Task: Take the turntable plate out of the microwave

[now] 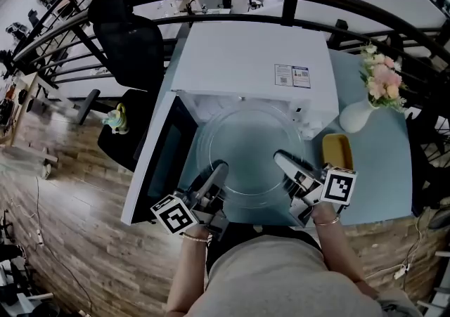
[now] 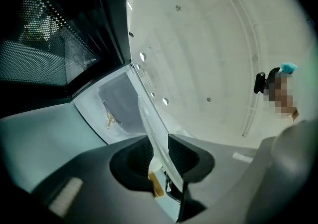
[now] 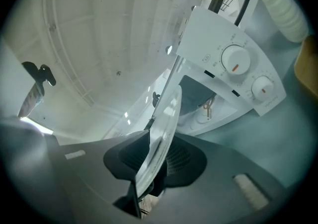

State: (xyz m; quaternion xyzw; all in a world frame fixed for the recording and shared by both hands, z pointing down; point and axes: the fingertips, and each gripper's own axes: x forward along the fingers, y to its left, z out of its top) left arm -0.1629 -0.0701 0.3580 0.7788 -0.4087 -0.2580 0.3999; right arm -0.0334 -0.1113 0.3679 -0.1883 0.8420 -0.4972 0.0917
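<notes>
Head view, looking down: a white microwave point(image 1: 253, 55) stands on a pale blue table point(image 1: 380, 168), its door point(image 1: 160, 161) swung open to the left. The clear glass turntable plate point(image 1: 249, 148) is held roughly level at the cavity mouth, apparently lifted off the floor of the oven, though its transparency makes this uncertain. The left gripper point(image 1: 216, 171) pinches the plate's left rim and the right gripper point(image 1: 283, 161) its right rim; in each gripper view the jaws clamp the thin glass edge. A vase of flowers point(image 1: 357, 113) and a yellow dish point(image 1: 336, 150) stand to the right of the microwave.
</notes>
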